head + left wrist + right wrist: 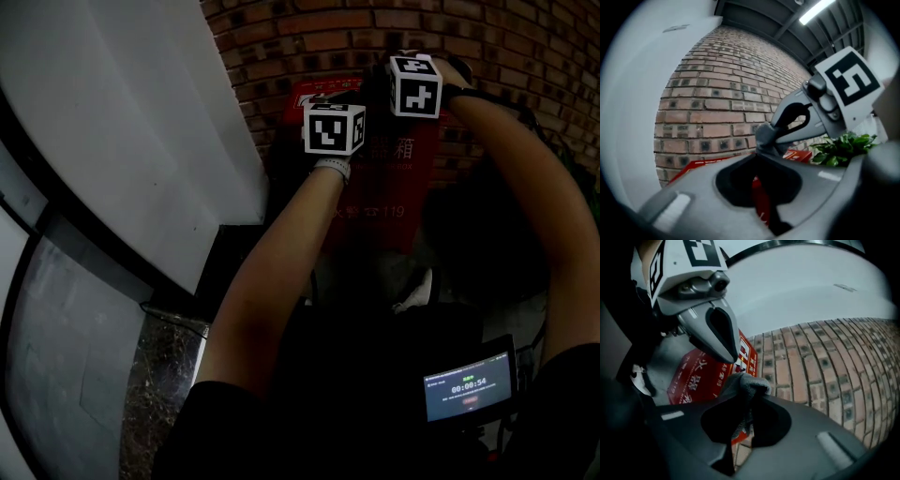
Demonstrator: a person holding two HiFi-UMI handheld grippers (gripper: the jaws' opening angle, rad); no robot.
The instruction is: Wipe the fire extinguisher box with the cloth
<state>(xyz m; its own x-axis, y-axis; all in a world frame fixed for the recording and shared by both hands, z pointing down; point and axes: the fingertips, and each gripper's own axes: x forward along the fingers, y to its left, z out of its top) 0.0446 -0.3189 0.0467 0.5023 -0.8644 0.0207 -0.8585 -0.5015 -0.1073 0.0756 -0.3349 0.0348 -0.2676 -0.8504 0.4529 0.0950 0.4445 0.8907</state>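
Head view, the grippers: We are looking down along two bare arms reaching forward. The left gripper (335,129) and the right gripper (415,84) are hovering side by side at the top of the fire extinguisher box (398,192), the right one a little higher.
Head view, the box: It is standing upright against a brick wall (309,28), long axis vertical. It is red with pale lettering and is running down and away from both grippers.
Left gripper view, the jaws: We are seeing the left gripper (759,187) with its jaws drawn close together and nothing between them. Only a red strip of the box is showing through the slit.
Left gripper view, beyond: The right gripper (774,132) is pinching a grey cloth (764,138) just above the box's red top edge (693,164). Green leaves (839,150) are showing at the right.
Right gripper view, the jaws: The right gripper (740,425) is clamping the cloth (746,383), which is bunching up grey and soft above the jaw tips.
Right gripper view, the box: Its red face (701,378) is lying just ahead and to the left of the cloth. The left gripper (725,347) is crossing in front of it.
Our judgement: The right gripper is placed to wipe, stroking down the box's long side.
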